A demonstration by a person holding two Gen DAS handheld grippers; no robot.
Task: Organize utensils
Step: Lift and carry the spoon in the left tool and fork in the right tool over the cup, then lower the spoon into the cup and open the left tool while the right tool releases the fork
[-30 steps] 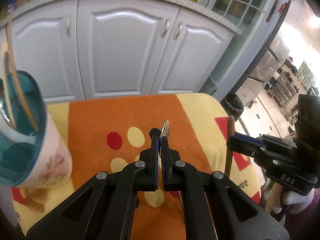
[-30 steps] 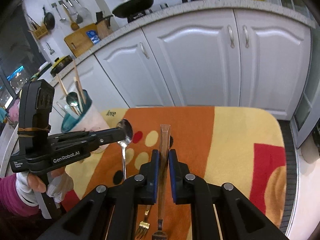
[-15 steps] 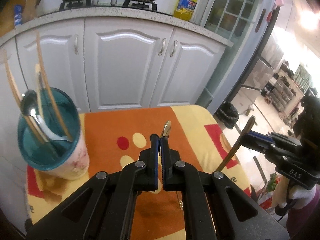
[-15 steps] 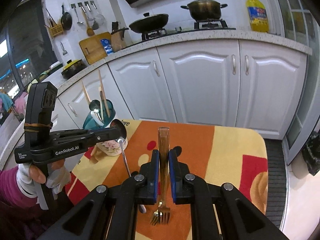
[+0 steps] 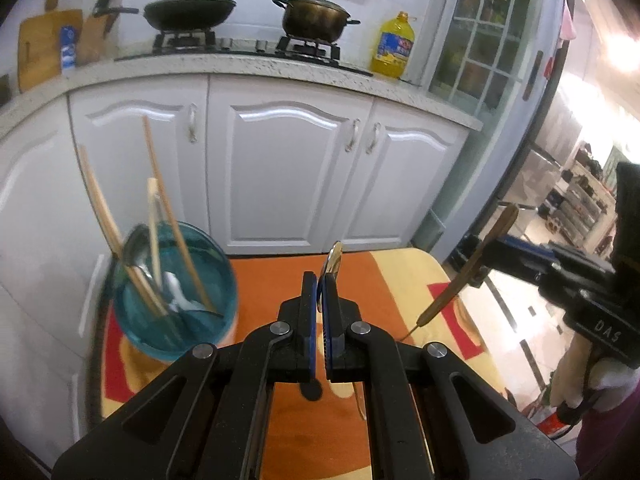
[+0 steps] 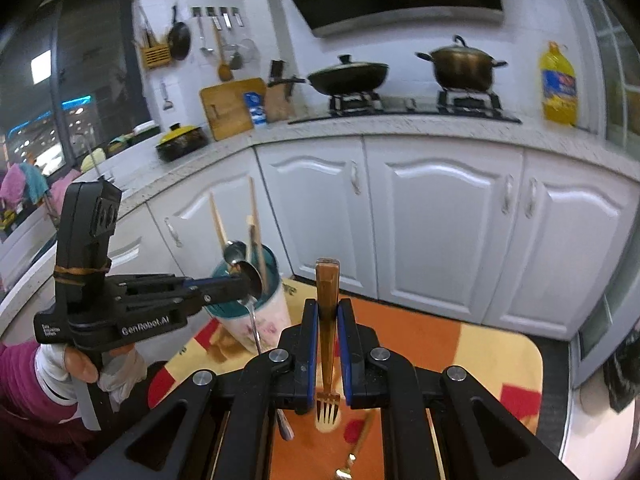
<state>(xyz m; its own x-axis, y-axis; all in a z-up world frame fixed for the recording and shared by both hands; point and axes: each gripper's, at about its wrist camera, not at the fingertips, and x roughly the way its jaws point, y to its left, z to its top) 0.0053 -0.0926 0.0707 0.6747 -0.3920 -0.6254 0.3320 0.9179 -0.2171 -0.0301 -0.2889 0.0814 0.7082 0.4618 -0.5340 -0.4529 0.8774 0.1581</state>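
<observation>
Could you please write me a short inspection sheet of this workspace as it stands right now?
Surface: small table under an orange, yellow and red cloth.
Job's things: cup with a teal inside stands at the cloth's left end, holding wooden chopsticks and a spoon; gold fork and silver spoon are held in the air.
Clutter: more cutlery lies on the cloth near the bottom of the right wrist view, partly hidden.
Grippers: left gripper has its jaws shut on the silver spoon's bowl; right gripper has its jaws shut on the gold fork's handle, tines hanging down.
Cables: nothing seen.
Surroundings: white cabinets, stove with wok and pot, yellow oil bottle.
</observation>
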